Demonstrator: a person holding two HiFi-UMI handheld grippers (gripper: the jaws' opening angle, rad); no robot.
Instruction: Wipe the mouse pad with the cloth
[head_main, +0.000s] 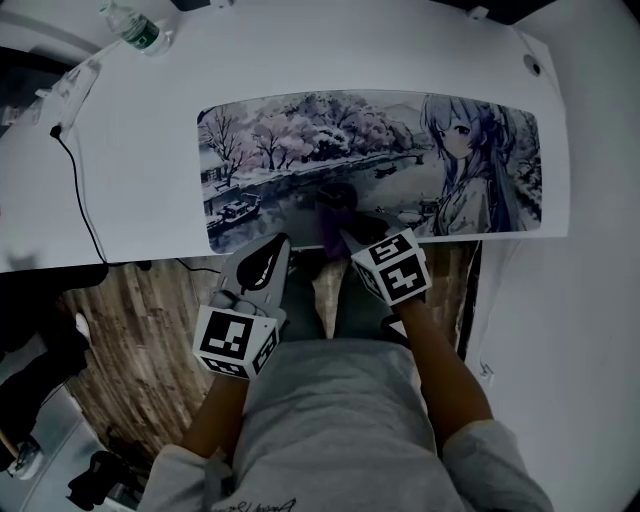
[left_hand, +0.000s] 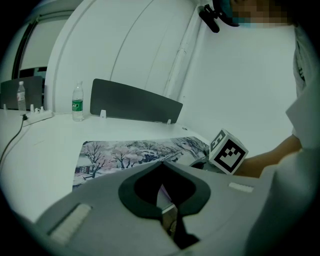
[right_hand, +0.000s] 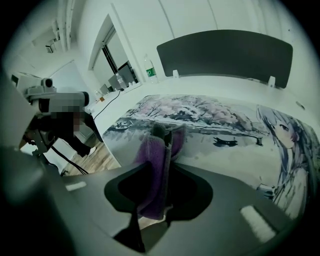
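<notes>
Water bottle (head_main: 135, 28): stands at the far left corner of the white desk (head_main: 300, 60), well apart from everything else.
Cable (head_main: 85, 205): a thin black line that runs down the desk's left side and over its near edge.
Floor (head_main: 140, 320): wood-grain boards showing below the desk edge, on the left.
Left gripper (head_main: 275, 245): held just off the near edge of the desk, tips pointing at the lower left corner of the mouse pad (head_main: 380, 160). Its own view shows the jaws drawn together with only a thin slit between them and nothing caught in it. Its marker cube (head_main: 235, 340) sits low, close to the person's body.
Mouse pad: a long printed mat lying flat across the middle of the desk, with snowy trees and a river on the left and a long-haired drawn figure on the right.
Cloth (right_hand: 155, 165): purple and fuzzy, pinched upright at the pad's near edge, about mid-length; whether it presses on the pad I cannot tell.
Right gripper (head_main: 345, 232): just beside the left one, jaws closed tight on the cloth, which bunches out past the tips over the pad.
Divider panel (right_hand: 225, 52): dark, upright along the far edge of the desk behind the pad.
</notes>
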